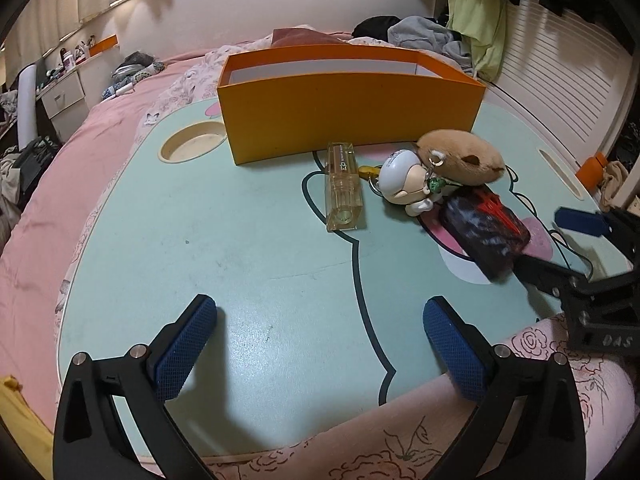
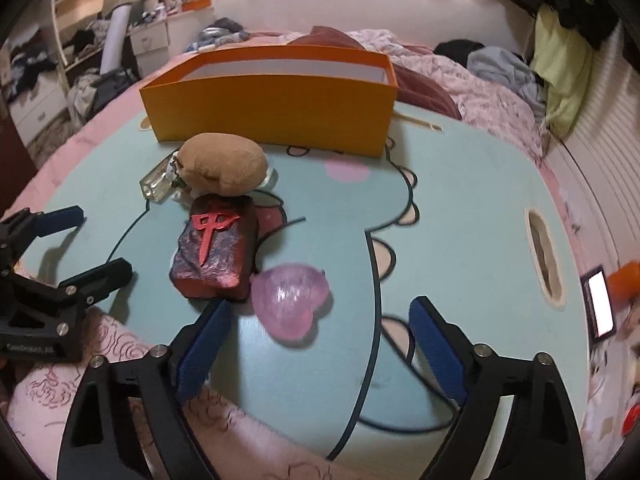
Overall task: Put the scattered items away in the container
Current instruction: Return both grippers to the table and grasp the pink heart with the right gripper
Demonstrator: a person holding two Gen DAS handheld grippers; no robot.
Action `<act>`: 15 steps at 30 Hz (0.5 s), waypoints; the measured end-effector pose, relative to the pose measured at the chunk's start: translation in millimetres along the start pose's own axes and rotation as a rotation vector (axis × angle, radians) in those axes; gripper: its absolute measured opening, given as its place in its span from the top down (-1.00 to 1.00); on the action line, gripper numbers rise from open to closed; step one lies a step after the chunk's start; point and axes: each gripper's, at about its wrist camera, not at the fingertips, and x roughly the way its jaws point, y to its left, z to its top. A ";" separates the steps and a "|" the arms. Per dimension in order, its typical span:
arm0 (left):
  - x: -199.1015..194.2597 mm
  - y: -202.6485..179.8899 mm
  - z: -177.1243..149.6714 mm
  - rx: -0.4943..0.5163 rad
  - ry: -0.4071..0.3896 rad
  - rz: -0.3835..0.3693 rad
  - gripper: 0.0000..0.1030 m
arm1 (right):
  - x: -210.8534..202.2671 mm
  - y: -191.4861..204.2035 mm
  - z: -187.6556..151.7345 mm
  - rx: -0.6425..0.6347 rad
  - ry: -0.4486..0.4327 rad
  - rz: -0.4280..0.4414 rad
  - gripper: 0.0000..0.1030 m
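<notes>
Bedroom clutter is ringing a pale green lap bench (image 1: pixel 248 248) that is sitting on a pink quilted bed (image 1: pixel 68 184), its smooth printed top carrying everything to be tidied. Ahead of both tools, at the far edge, an orange box (image 1: pixel 352 108) of stiff card is standing open-topped; it is probably placed there so each item can be lifted forward and dropped in.

Nothing is yet between the blue mesh pads of the left hand-held gripper (image 1: pixel 320 344), which is hovering with its jaws spread wide over bare bench. Beyond it and to its right, a clear yellowish rectangular bottle (image 1: pixel 345 186) is lying flat, just beside a glossy white figurine keychain (image 1: pixel 404 184) and a fuzzy tan plush (image 1: pixel 460 156) resting on it.

Also spread wide, the right hand-held gripper (image 2: pixel 318 344) is framing a translucent pink heart-shaped piece (image 2: pixel 292 300) lying just ahead of its fingertips. This looks like the next pick, though the heart is slightly blurred. Touching the heart on its left, a dark, lumpy block with a raised red character (image 2: pixel 216 248) is lying flat.
</notes>
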 end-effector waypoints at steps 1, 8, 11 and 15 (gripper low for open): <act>0.1 0.2 0.0 0.000 0.000 0.000 -1.00 | 1.3 -0.3 3.0 -0.012 -0.003 0.005 -0.60; -1.5 -0.8 -1.3 -0.003 -0.003 0.002 -1.00 | 2.5 -3.0 5.3 -0.009 -0.044 0.072 0.28; -2.7 0.8 -1.1 -0.009 -0.005 0.006 -0.99 | -3.9 2.8 -3.4 -0.013 -0.078 0.058 0.29; -5.0 3.4 4.4 -0.020 -0.005 -0.028 -0.99 | -12.5 -2.3 -5.2 0.020 -0.125 0.048 0.29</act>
